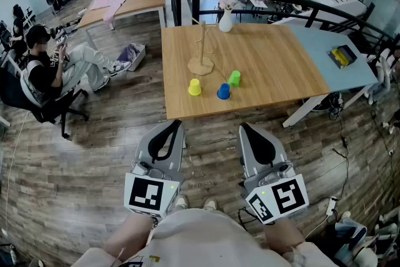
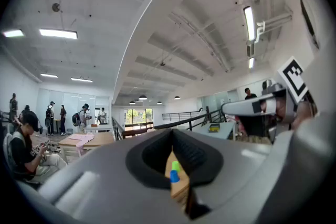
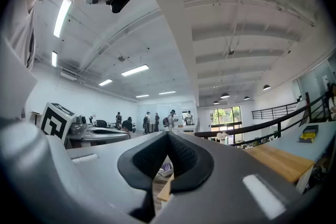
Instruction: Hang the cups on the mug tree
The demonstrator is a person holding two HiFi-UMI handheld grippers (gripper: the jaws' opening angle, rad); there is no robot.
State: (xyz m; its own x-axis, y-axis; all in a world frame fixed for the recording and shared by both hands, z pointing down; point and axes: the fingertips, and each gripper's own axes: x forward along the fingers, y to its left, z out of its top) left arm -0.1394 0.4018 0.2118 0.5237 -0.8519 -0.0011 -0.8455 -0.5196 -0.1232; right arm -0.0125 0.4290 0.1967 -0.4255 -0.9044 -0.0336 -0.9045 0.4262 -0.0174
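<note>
Evidently the task is at its approach step: no cup hangs yet. The small yellow plastic cup point(image 1: 195, 87), the blue plastic cup point(image 1: 224, 92) and the green plastic cup point(image 1: 234, 78) stand on the light wooden table point(image 1: 269, 65), just in front of the round base of the bare wooden mug tree point(image 1: 201, 56). The left gripper point(image 1: 173, 130) and the right gripper point(image 1: 248, 132) are held level over the floor, well short of the table edge. Both have their jaws clenched on nothing.

The next move calls for carrying one gripper forward to a cup, releasing its jaws, and closing them on the cup wall.

The head view alone shows the full layout, including the yellow cup and the tree. The left gripper view shows only the blue and green cups, past its closed pads. The right gripper view shows a table corner and the floor, but no cup.
</note>
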